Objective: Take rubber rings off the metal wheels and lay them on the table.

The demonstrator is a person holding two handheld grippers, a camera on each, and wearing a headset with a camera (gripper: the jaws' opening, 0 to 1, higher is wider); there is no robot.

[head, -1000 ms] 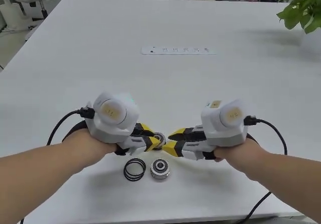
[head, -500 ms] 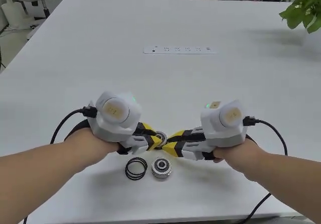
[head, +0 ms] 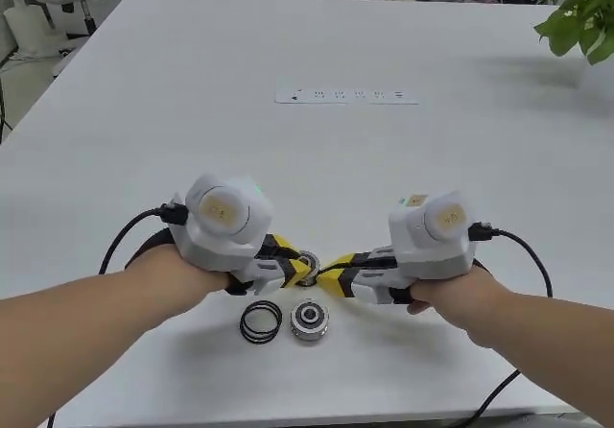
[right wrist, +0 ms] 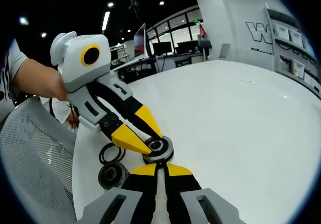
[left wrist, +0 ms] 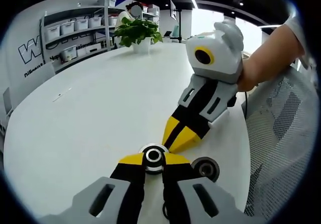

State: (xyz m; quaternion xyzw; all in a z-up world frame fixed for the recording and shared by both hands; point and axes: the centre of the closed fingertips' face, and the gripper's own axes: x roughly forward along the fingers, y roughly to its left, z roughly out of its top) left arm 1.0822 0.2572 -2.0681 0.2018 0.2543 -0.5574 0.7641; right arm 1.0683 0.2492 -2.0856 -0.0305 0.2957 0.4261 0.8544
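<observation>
while the left tool point(head: 294, 269) is narrowed onto the held wheel point(head: 307, 264), that wheel sits between both tools with its flat face up and its bore roughly upright; whether it touches the tabletop point(head: 317, 159) is unclear. the right tool point(head: 327, 273) has its jaws pressed together, tips at the wheel's rim, any pinched ring too small to tell. nearer the front edge lie loose rubber rings point(head: 260, 321) and a second wheel point(head: 308, 320), flat; ahead, bare surface reaches the power strip point(head: 346, 95)
</observation>
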